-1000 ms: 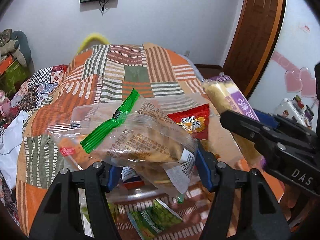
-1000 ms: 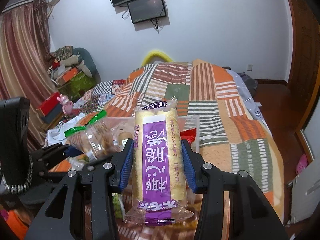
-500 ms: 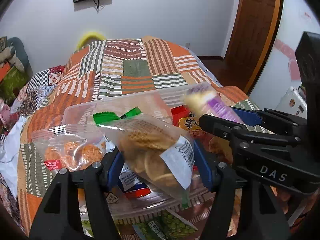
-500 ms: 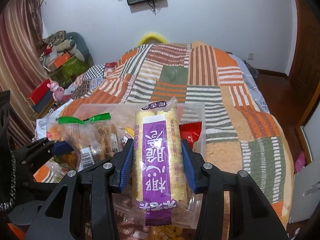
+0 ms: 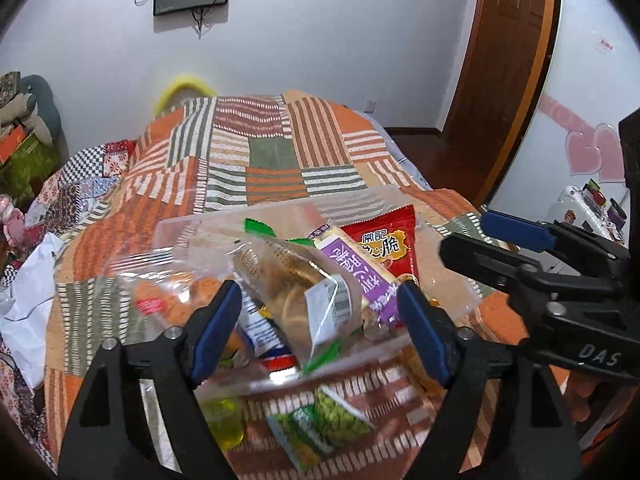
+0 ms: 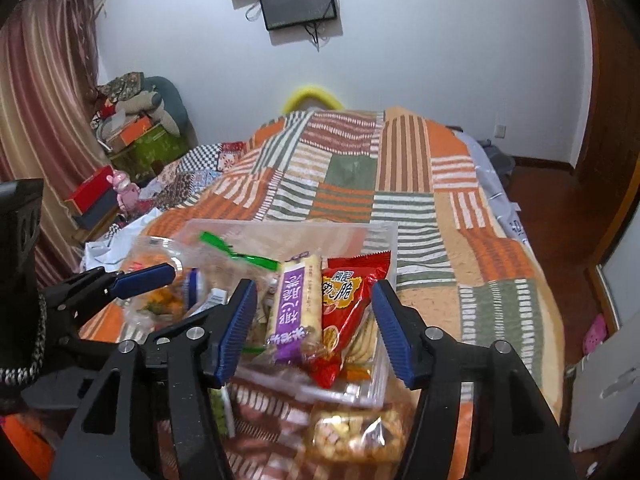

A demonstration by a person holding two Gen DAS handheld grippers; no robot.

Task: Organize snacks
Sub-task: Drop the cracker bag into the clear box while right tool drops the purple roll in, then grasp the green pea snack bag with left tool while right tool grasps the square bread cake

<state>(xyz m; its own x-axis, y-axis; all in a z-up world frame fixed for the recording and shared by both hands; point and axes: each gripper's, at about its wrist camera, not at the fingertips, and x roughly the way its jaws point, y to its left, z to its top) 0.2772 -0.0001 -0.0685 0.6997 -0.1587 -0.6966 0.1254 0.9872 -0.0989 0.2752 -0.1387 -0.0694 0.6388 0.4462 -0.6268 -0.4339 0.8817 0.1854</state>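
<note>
A clear plastic bin sits on the patchwork bedspread, holding several snacks. The clear cookie bag with a green seal lies in it, next to the purple wafer pack and a red snack bag. My left gripper is open above the cookie bag, jaws apart from it. My right gripper is open, hovering over the purple pack and red bag; it also shows in the left wrist view.
A green pea snack pack and a yellow-green item lie in front of the bin. A bag of golden crackers lies near the bin's front right. An orange snack bag leans at the bin's left. Clutter lines the bed's left side.
Both grippers opened. The cookie bag left my left gripper and the purple wafer pack left my right gripper; both now lie in the bin.
</note>
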